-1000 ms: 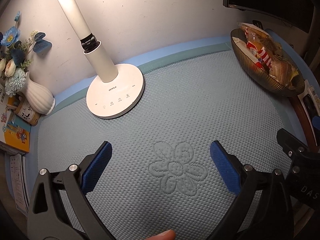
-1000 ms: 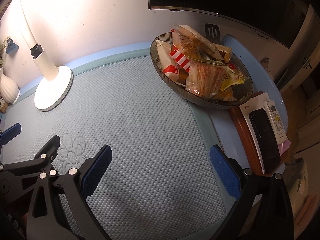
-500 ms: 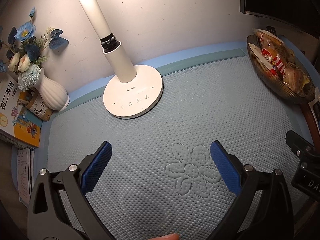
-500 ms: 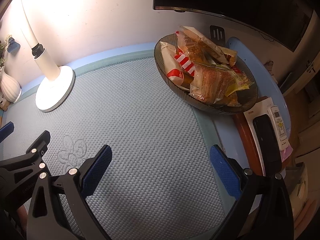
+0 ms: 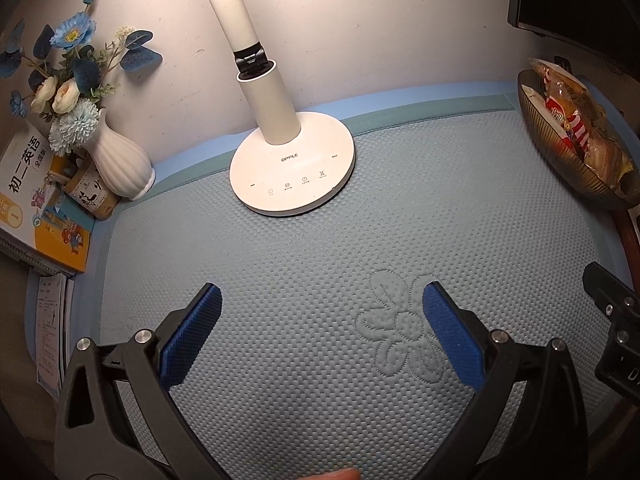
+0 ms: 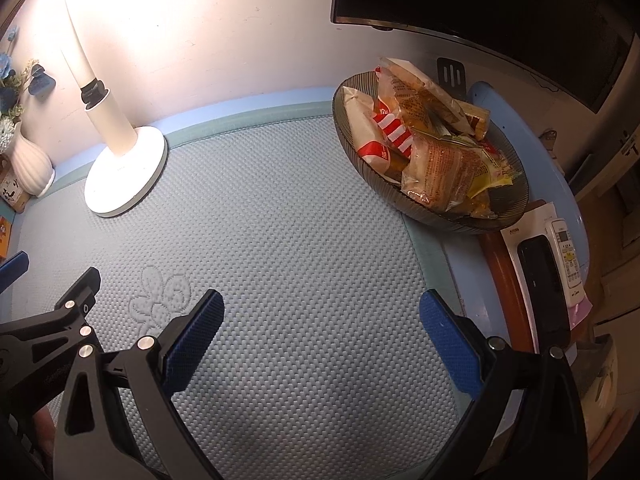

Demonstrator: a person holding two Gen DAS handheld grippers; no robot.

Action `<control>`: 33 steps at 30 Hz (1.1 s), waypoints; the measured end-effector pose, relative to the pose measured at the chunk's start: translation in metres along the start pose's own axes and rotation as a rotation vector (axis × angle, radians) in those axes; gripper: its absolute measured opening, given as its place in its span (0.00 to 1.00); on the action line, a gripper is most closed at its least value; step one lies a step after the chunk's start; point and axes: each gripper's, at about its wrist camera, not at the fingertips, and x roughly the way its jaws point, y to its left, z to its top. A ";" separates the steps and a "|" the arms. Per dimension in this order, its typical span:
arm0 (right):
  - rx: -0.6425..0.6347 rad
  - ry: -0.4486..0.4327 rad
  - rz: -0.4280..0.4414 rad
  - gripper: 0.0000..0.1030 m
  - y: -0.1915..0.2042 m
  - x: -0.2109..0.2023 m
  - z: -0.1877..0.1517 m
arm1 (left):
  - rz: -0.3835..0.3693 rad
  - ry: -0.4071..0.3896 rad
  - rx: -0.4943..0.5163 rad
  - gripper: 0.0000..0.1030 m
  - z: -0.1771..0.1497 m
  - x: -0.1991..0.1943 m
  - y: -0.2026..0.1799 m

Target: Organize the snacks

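**Heaped bowl could spill**

Both the left claw [image 5: 322,322] and right claw [image 6: 320,326] hover spread and empty over the tabletop mat [image 6: 280,240]. The snacks [image 6: 428,152] sit piled in the bowl [image 6: 460,222] at the far right; a careless grab could topple the packets.

Left gripper [image 5: 320,316] spread wide over a bare stretch of textured blue mat [image 5: 304,264].

Its blue fingers [image 5: 192,332] hold nothing. A white lamp [image 5: 292,172] stands at the mat's far edge, a white vase of flowers [image 5: 120,160] and books [image 5: 40,200] at the far-left corner, and a dark bowl of snacks [image 5: 576,140] at the far-right corner. Part of the right gripper [image 5: 616,320] shows at the right edge.
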 end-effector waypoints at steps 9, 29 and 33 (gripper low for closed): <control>-0.045 0.005 0.018 0.94 0.016 0.005 -0.005 | -0.011 0.030 -0.029 0.97 -0.018 0.014 0.019; -0.264 0.052 0.125 0.94 0.128 0.062 -0.042 | 0.052 0.126 -0.160 0.97 -0.077 0.083 0.087; -0.271 0.050 0.135 0.95 0.138 0.069 -0.042 | 0.037 0.097 -0.182 0.97 -0.083 0.087 0.090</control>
